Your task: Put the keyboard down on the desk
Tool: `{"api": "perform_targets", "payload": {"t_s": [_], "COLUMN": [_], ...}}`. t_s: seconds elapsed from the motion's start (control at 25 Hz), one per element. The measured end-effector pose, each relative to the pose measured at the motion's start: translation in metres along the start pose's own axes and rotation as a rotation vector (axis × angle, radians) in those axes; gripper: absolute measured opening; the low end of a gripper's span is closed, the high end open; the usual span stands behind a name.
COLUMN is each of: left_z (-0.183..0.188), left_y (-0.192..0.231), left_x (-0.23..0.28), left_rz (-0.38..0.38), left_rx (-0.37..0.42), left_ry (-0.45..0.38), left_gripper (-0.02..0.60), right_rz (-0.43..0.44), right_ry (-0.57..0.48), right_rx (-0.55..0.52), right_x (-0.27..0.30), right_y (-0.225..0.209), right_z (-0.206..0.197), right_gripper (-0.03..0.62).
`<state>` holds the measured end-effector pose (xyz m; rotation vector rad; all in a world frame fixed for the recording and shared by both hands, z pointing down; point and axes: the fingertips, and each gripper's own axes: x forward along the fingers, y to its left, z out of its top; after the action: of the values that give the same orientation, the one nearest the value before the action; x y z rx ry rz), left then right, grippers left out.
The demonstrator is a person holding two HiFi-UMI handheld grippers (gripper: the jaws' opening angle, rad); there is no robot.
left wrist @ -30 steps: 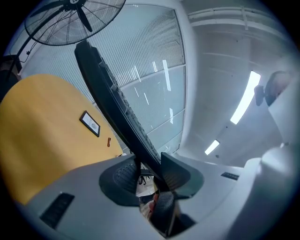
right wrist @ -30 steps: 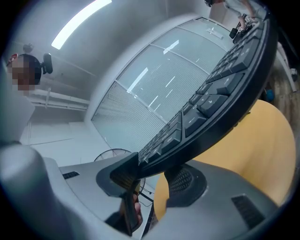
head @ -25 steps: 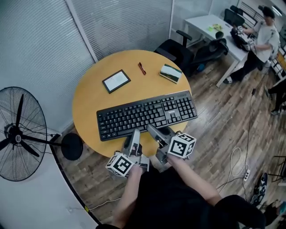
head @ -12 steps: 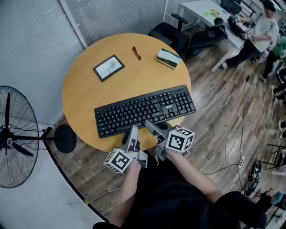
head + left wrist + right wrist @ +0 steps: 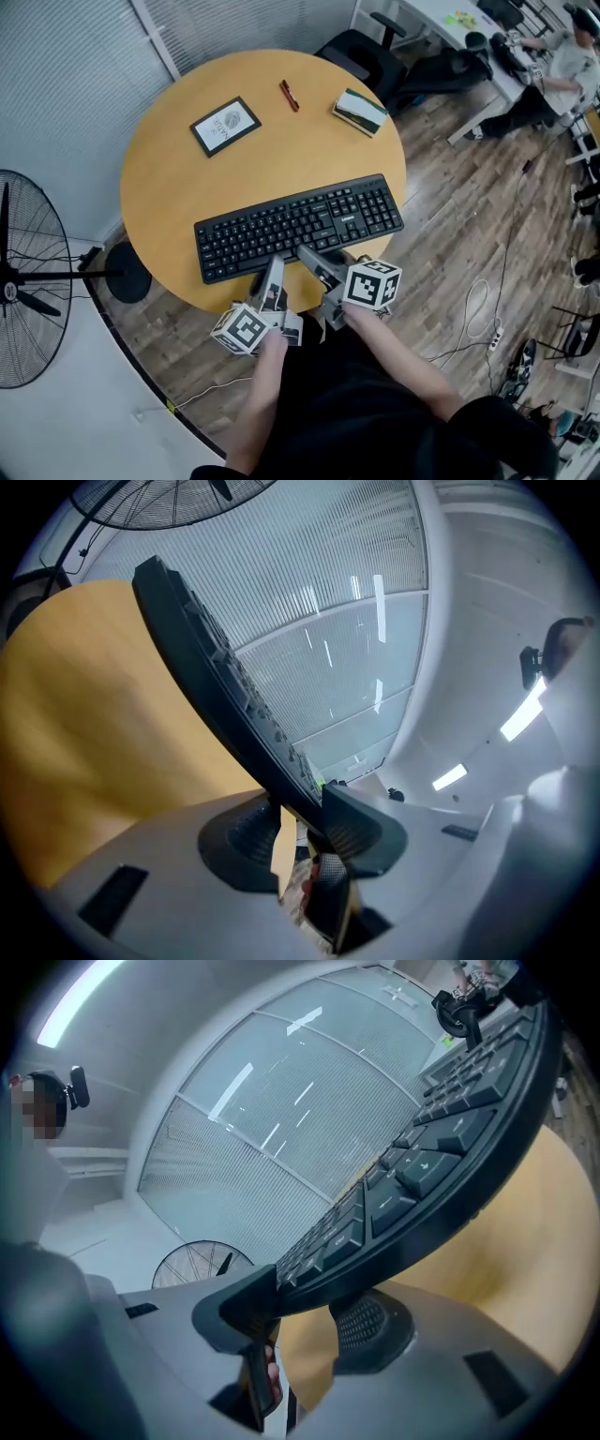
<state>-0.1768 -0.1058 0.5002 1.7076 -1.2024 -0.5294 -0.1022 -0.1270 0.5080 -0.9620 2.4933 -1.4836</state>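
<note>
Now: keyboard (image 5: 298,227) is keys up, lying across the near half of the round desk (image 5: 173,187), with its near long edge just inside the rim. It is held, not yet let go.

- Left gripper (image 5: 273,274): clamped on the near edge, just left of the keyboard's middle. Its own view shows one pad on the key side and one under the base.
- Right gripper (image 5: 313,259): grasping the same edge just right of the middle, one pad over the front key row and one underneath.
- The two grips sit close together, so both ends of the keyboard hang free.
- Whether the far edge touches the wood, I cannot tell. The near edge looks lifted, since a pad sits beneath it on each side.
- Pen (image 5: 290,95), tablet (image 5: 225,125) and book (image 5: 359,111) lie at the far side, well apart from the keyboard and out of the way.

How to do this step well, as I judge it:
- Lower both hands at one rate, since uneven hands would probably twist the keyboard.
- Let the far edge land first, then ease the near edge down.
- The lower pads will stop the near edge lying flat. Bring them down to the wood, open both together, and draw straight back toward the body.
- Release only once the desk takes the weight.
- Mind the rim. Set the keyboard a little further in if the near edge would overhang.
</note>
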Motion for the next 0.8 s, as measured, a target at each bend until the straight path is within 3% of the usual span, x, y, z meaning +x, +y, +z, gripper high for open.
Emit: {"api": "perform_targets", "payload": {"t_s": [0.8], "left_z": [-0.023], "left_y": [0.060], "left_x": [0.068], "left_rz": [0.135], "left_rx": [-0.027], "left_ry": [0.050], "left_gripper": [0.123], "right_rz": [-0.036], "right_ry": [0.122], "right_rx": [0.079], "right_x": [0.037], "right_y": [-0.088], "right_z": [0.012], "right_gripper": [0.184]}}
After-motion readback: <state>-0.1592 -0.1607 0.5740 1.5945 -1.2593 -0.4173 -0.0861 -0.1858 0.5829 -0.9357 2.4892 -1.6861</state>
